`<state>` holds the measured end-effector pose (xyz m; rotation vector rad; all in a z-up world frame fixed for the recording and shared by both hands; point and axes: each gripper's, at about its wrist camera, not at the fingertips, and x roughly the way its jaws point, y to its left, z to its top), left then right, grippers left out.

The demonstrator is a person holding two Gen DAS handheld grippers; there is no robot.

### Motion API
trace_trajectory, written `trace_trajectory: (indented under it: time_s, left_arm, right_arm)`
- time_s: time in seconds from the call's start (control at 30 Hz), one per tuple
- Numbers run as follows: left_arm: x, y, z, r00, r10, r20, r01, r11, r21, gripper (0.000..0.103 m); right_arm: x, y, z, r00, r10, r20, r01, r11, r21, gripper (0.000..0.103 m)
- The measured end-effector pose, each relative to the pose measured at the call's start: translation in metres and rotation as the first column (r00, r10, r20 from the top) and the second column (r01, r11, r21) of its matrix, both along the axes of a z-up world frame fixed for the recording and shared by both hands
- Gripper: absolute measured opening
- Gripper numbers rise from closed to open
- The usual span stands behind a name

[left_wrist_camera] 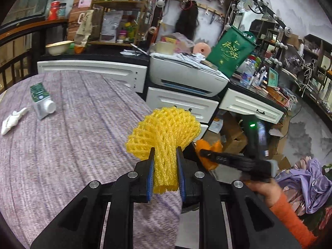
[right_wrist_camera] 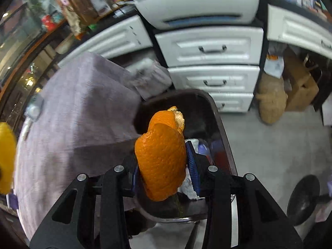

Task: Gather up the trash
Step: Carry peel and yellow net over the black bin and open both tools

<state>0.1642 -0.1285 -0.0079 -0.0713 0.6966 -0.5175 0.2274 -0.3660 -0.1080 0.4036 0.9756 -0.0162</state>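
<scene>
We squeeze the yellow foam net (left_wrist_camera: 164, 132) in our left tongs (left_wrist_camera: 165, 155), nearly closed on its bunched end so it cannot slip. Our right tongs (right_wrist_camera: 164, 161) pinch the orange peel (right_wrist_camera: 160, 155), partly open around it, right over the dark bin (right_wrist_camera: 220, 124) so it can drop in. The bin already holds some white and coloured scraps. A carton (left_wrist_camera: 41, 101) and tissue (left_wrist_camera: 12, 120) wait far left on the table (left_wrist_camera: 83, 145).
</scene>
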Motion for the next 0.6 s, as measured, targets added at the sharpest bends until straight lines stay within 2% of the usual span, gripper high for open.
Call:
trace_trajectory:
  time_s: [0.23,0.3,0.4,0.47,0.6]
  left_arm:
    - [0.0,-0.027,-0.007,0.999,-0.046,-0.018,0.046,0.999,0.01,0.019]
    - [-0.001,-0.033,-0.01,0.998,-0.057,-0.026,0.057,0.998,0.012,0.019]
    - [-0.002,-0.041,-0.015,0.997,-0.071,-0.041,0.072,0.997,0.012,0.019]
    - [-0.002,-0.047,-0.018,0.995,-0.083,-0.052,0.084,0.996,0.016,0.019]
    - [-0.003,-0.06,-0.024,0.992,-0.109,-0.065,0.111,0.994,0.024,0.019]
  right_arm:
    - [0.02,-0.004,-0.06,0.992,-0.02,-0.124,0.024,0.999,0.032,0.04]
    - [0.023,-0.006,-0.076,0.987,-0.024,-0.158,0.034,0.998,0.059,0.044]
    - [0.024,-0.008,-0.088,0.985,-0.031,-0.172,0.043,0.997,0.067,0.051]
    - [0.024,-0.009,-0.091,0.985,-0.028,-0.171,0.042,0.996,0.075,0.06]
    - [0.016,-0.016,-0.086,0.987,-0.051,-0.151,0.064,0.995,0.078,0.061]
